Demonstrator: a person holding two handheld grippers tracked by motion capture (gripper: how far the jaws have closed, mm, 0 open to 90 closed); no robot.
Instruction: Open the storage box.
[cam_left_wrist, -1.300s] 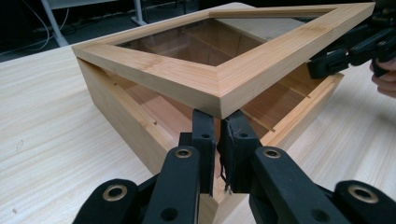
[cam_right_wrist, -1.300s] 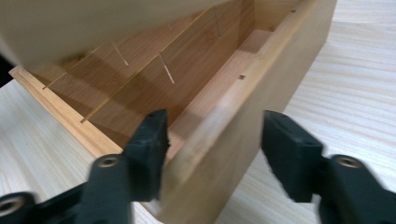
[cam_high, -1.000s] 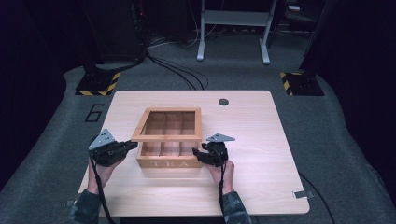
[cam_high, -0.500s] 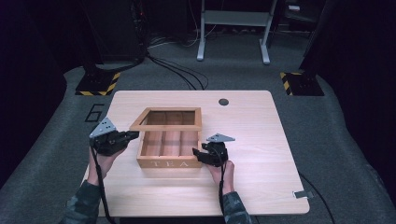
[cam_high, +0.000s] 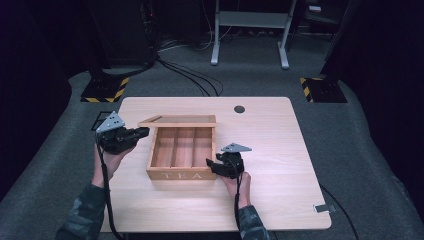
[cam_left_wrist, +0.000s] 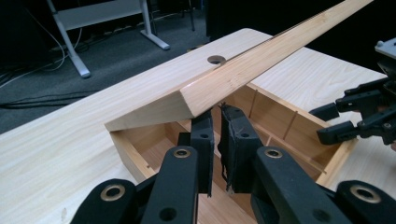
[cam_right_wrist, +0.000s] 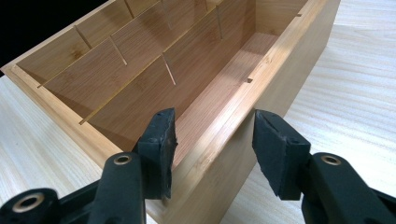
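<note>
A wooden box marked TEA (cam_high: 175, 175) sits mid-table with its dividers showing. Its lid (cam_high: 177, 120) is raised and tilted back along the far edge. My left gripper (cam_high: 145, 131) is at the lid's left corner. In the left gripper view its jaws (cam_left_wrist: 218, 116) are nearly together, tips tucked under the lid (cam_left_wrist: 261, 60), which rests on them. My right gripper (cam_high: 210, 165) is at the box's front right corner. It is open (cam_right_wrist: 212, 130) and straddles the right wall (cam_right_wrist: 261, 88), one jaw inside and one outside, without touching it.
The light wooden table (cam_high: 280, 150) has a round cable hole (cam_high: 239, 108) behind the box. On the grey carpet beyond lie black cables, two bases with yellow-black stripes (cam_high: 105, 90) and a grey metal stand (cam_high: 250, 30).
My left gripper has gone up and back along the box's left side, and the lid has swung up with it. The right gripper has stayed at the front right corner.
</note>
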